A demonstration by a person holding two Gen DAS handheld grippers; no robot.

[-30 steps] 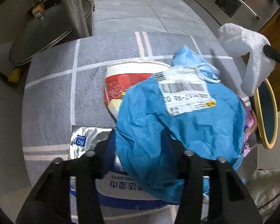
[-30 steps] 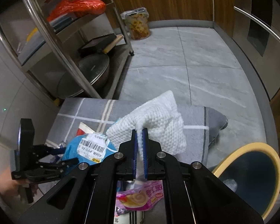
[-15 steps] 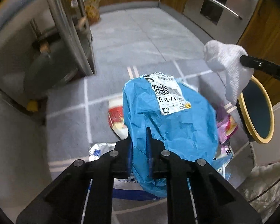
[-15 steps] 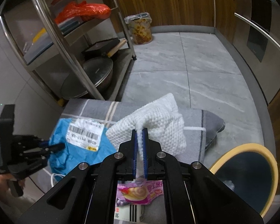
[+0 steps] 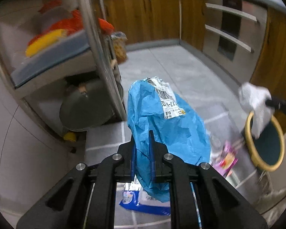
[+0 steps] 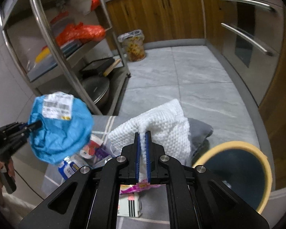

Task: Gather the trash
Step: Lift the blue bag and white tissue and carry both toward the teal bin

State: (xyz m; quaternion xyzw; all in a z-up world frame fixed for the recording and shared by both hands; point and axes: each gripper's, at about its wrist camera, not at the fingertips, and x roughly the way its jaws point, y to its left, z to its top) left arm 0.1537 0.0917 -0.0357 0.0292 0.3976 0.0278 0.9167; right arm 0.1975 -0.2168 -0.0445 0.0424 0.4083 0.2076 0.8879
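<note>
My left gripper (image 5: 142,145) is shut on a crumpled blue mailing bag (image 5: 167,126) with a white barcode label, held up in the air above the grey mat (image 5: 104,137); it also shows in the right wrist view (image 6: 61,127). My right gripper (image 6: 142,143) is shut on a white textured paper towel (image 6: 162,124), which hangs just over the dark bin with a yellow rim (image 6: 238,171). In the left wrist view the towel (image 5: 255,105) hangs at the bin's rim (image 5: 267,166). More trash lies on the mat: a blue wipes pack (image 5: 143,200), a pink wrapper (image 5: 226,158) and a red-and-white paper cup (image 6: 91,148).
A steel shelf rack (image 6: 53,43) with pots and orange bags stands to the left. A small lined waste basket (image 6: 133,45) sits on the grey tiled floor by wooden cabinets. An oven front with steel handles (image 6: 247,38) is on the right.
My left gripper closed on the blue bag and lifted it well off the mat. My right gripper kept hold of the paper towel and rose slightly by the bin.
</note>
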